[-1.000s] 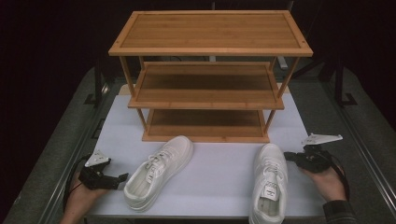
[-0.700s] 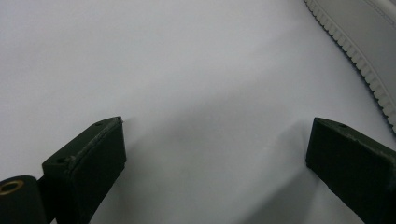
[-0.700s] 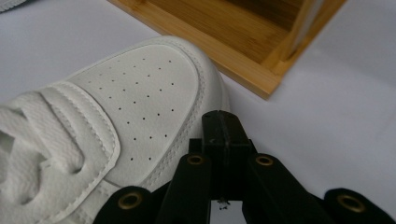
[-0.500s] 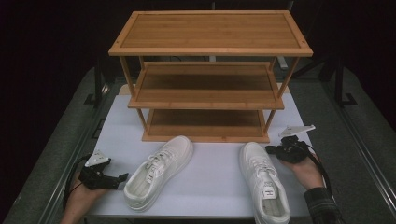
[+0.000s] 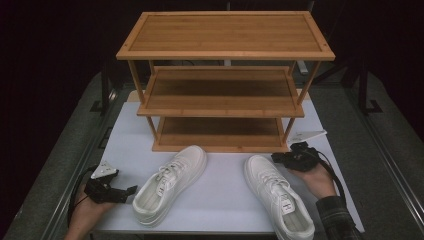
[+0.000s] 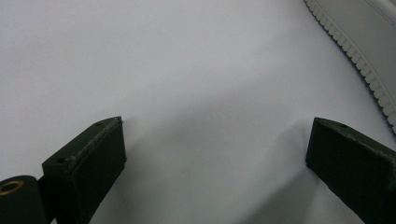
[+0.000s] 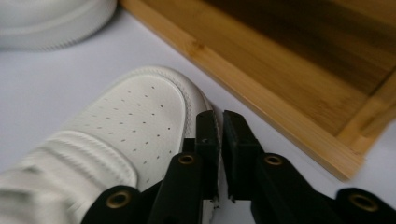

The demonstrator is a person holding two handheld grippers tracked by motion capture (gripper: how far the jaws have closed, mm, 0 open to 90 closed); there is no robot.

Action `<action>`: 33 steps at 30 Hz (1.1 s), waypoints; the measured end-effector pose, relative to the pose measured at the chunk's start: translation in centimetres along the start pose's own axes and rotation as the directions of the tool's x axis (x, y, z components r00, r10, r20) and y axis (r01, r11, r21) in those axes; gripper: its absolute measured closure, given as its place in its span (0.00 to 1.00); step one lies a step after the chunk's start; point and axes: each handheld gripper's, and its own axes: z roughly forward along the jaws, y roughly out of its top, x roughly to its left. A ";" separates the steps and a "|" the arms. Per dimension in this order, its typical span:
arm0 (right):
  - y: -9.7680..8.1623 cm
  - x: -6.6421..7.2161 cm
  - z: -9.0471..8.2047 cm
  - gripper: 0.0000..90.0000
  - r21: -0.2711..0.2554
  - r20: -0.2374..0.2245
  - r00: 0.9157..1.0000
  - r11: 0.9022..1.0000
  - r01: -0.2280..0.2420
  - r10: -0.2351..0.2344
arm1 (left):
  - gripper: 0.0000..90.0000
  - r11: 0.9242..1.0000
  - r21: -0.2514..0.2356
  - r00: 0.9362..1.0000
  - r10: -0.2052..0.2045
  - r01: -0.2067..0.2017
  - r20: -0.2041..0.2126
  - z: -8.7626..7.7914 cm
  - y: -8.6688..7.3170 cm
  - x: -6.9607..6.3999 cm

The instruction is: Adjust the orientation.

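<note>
Two white sneakers lie on the pale bench (image 5: 225,190) in front of a three-tier bamboo rack (image 5: 222,80). The left sneaker (image 5: 172,182) points diagonally up toward the rack, its toe just short of the bottom shelf's front rail. The right sneaker (image 5: 277,195) lies with its toe near the rack's right front corner and its heel at the bench's near edge.

The right tool (image 5: 281,158) sits at the toe side of the right sneaker, close to the rack's right front post. In the right gripper view its jaws stand nearly together with only a thin slit between them; they have just been opening slightly, and nothing is between them. The left jaw lies against the rim of the sneaker's toe (image 7: 140,121). That toe is smooth white leather with rows of small punched holes and a rounded rubber rim. Beside the jaws runs the rack's bottom rail (image 7: 261,93), straight-grained bamboo with a square edge, leaving a narrow wedge of bare bench between toe and rail.

The left tool (image 5: 127,192) rests low at the bench's near left corner, just beside the left sneaker's heel. Its jaws are spread wide over bare bench, holding nothing. The left gripper view shows the sneaker's ribbed sole edge (image 6: 369,70) at the upper right and plenty of smooth, matte surface between the pads.

Open bench lies between the two sneakers.
</note>
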 end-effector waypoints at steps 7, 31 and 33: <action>-1.3 0.7 -4.1 0.76 -0.078 0.000 0.999 0.996 -0.050 0.050 | 0.05 1.000 -0.001 1.000 0.000 0.000 0.000 0.0 0.0 0.0; -6.3 6.8 -9.1 0.57 -0.106 -0.101 0.994 0.993 -0.053 0.042 | 0.05 1.000 -0.001 1.000 0.000 0.000 0.000 0.0 0.0 0.0; -6.4 6.6 -8.6 0.61 -0.094 -0.096 0.994 0.994 -0.056 0.047 | 0.05 1.000 -0.002 1.000 0.000 0.000 -0.001 0.0 0.0 0.0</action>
